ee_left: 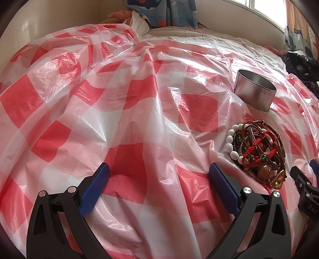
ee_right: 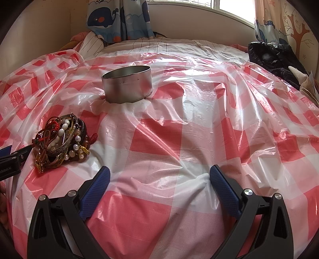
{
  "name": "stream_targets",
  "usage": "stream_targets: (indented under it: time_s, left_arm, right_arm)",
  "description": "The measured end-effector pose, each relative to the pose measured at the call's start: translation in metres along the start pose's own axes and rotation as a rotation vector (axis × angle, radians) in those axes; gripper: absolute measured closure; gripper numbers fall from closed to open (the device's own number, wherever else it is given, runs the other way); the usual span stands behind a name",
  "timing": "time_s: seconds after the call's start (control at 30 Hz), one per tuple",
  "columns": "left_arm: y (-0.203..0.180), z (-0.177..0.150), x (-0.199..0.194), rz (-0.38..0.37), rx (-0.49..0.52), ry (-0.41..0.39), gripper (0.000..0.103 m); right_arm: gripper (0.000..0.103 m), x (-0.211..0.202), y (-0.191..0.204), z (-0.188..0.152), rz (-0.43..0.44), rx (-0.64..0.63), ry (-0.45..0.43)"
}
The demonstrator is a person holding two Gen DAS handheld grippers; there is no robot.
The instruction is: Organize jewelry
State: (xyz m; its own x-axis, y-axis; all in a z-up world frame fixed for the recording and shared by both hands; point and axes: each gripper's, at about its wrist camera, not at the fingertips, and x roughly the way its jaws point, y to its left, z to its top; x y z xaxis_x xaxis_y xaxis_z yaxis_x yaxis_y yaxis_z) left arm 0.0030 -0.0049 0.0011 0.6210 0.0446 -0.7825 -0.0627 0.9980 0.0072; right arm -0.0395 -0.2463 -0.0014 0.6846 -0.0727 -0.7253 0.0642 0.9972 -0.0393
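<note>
A tangled pile of jewelry (ee_left: 257, 151), with white beads, red cords and metal bangles, lies on the red-and-white checked plastic sheet (ee_left: 139, 111). It also shows at the left of the right wrist view (ee_right: 61, 143). A round metal tin (ee_left: 255, 92), open on top, stands beyond the pile; in the right wrist view the tin (ee_right: 127, 84) is centre-left. My left gripper (ee_left: 159, 171) is open and empty, left of the pile. My right gripper (ee_right: 159, 175) is open and empty, right of the pile. Its fingers (ee_left: 299, 175) show at the left wrist view's right edge.
The sheet covers a bed and is crumpled into folds. A dark garment (ee_right: 275, 57) lies at the far right of the bed. Striped bedding (ee_right: 159, 44), whale-print curtains (ee_right: 117, 18) and a window ledge are behind. A wall (ee_left: 49, 18) borders the left side.
</note>
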Motion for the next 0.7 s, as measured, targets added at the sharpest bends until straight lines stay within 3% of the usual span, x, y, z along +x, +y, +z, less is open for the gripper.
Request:
stream_targets:
  time_s: [0.7]
  left_arm:
    - [-0.0010, 0.0008, 0.0013, -0.001, 0.005, -0.001, 0.007]
  right_arm:
    - [0.007, -0.0004, 0.0003, 0.0000, -0.001, -0.001, -0.002]
